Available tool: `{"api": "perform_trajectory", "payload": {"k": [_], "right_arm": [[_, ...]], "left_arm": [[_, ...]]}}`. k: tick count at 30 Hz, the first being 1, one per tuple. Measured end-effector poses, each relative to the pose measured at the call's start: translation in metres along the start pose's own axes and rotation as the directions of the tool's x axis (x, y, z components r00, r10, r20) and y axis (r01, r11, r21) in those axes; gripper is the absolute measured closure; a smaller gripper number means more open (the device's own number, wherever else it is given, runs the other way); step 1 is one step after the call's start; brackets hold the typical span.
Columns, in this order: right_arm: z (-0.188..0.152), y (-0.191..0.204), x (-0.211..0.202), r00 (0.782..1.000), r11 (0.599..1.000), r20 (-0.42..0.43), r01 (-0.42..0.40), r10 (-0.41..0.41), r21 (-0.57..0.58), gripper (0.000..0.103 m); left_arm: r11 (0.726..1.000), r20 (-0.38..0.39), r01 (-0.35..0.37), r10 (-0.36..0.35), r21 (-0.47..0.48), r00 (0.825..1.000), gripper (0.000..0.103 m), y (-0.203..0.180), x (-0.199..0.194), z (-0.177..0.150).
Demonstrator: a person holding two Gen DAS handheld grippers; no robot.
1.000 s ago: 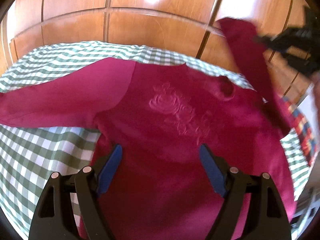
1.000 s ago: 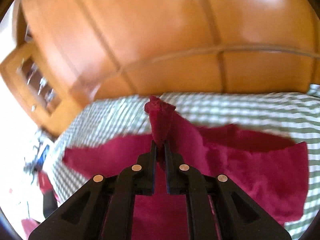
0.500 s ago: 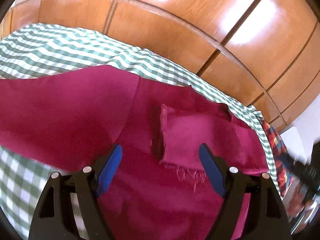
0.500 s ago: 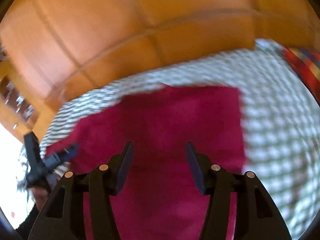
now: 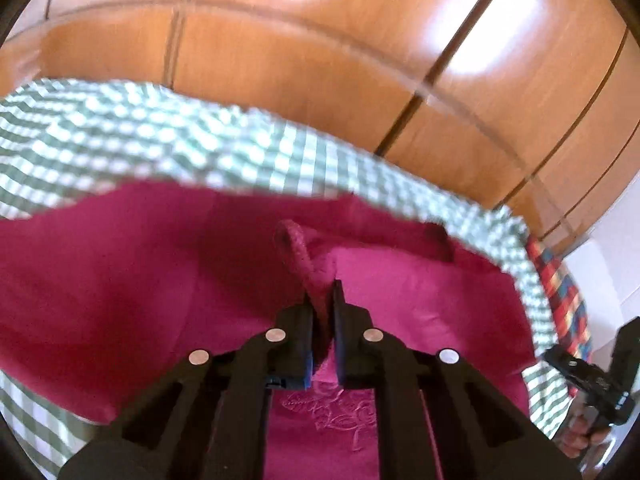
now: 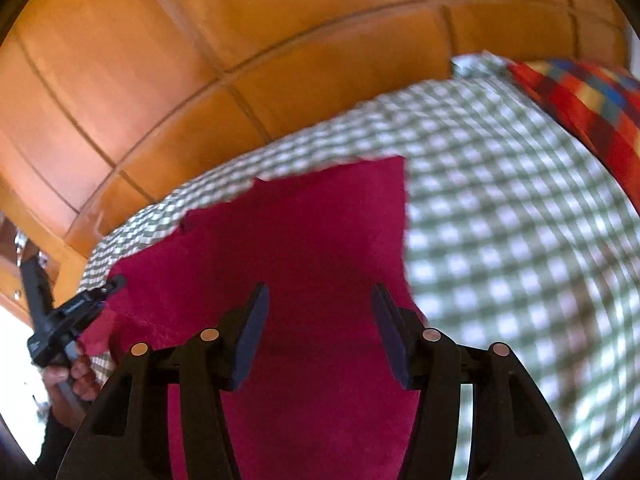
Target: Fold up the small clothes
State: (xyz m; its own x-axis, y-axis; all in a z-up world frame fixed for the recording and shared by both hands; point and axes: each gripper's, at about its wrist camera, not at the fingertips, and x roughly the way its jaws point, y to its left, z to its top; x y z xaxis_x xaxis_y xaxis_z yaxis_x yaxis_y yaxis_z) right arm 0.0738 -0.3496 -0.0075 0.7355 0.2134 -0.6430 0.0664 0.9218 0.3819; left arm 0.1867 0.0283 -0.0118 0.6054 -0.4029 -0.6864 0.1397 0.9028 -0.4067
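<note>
A crimson long-sleeved shirt lies spread on a green-and-white checked bedcover. One sleeve is folded across its chest, above the embroidered rose. My left gripper is shut on the cuff end of that folded sleeve, which stands up in a small loop. My right gripper hangs open over the shirt's body, near its straight right edge, with nothing pinched. Each gripper shows at the edge of the other's view: the right gripper and the left gripper.
Polished wooden panels rise behind the bed. A multicoloured checked cloth lies at the bed's right end. A hand holds the left tool. Bare checked cover stretches right of the shirt.
The right gripper let go of the sleeve, opened and swung down over the shirt's body. The sleeve now lies across the chest, and the left gripper has shut on its cuff.
</note>
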Motion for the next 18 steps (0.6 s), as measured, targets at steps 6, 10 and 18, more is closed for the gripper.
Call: {"api": "perform_trajectory", "payload": {"k": [6, 10, 18], "right_arm": [[-0.004, 0.002, 0.07, 0.985, 0.989, -0.1, 0.136, -0.141, -0.052, 0.05], [-0.025, 0.014, 0.068, 0.981, 0.964, 0.023, 0.195, -0.194, -0.179, 0.05], [-0.031, 0.019, 0.069, 0.97, 0.947, 0.066, 0.241, -0.232, -0.212, 0.048]], "left_arm": [[0.993, -0.087, -0.118, 0.119, 0.011, 0.989, 0.094, 0.016, 0.021, -0.01], [0.984, -0.106, -0.17, 0.174, 0.043, 0.979, 0.084, 0.023, 0.038, -0.032], [0.982, -0.024, -0.185, 0.185, -0.021, 0.983, 0.042, 0.033, -0.004, -0.036]]}}
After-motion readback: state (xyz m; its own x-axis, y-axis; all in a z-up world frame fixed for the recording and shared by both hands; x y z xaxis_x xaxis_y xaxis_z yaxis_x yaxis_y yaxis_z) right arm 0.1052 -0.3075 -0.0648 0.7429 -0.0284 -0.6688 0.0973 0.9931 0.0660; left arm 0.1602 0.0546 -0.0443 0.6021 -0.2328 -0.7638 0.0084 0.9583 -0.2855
